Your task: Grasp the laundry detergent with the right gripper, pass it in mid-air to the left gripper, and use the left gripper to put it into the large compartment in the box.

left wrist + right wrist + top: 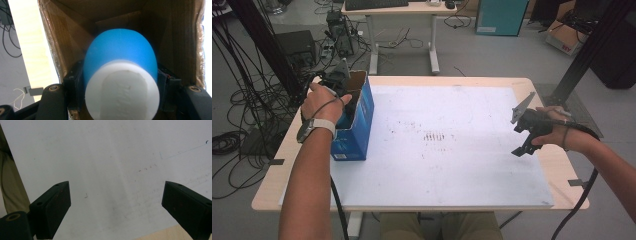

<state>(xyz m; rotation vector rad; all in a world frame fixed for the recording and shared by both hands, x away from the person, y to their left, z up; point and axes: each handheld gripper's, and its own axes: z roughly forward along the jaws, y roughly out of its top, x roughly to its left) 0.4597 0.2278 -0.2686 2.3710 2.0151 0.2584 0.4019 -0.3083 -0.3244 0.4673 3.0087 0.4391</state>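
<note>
Smooth blue-white bulb (pixel 120 75) in L gripper (pixel 117 85), cardboard box (pixel 75 32).

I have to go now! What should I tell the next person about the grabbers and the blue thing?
Left gripper: shut on the blue bottle with a white cap, held inside the open box at the table's left edge.
Right gripper: open, empty, held above the white mat on the right side.
Done: the bottle is gripped and sits in the mouth of the box.
Left: I cannot tell whether it is going in or coming out, so check that; then either let go inside or lift it clear. The right gripper could steady the box.
</note>
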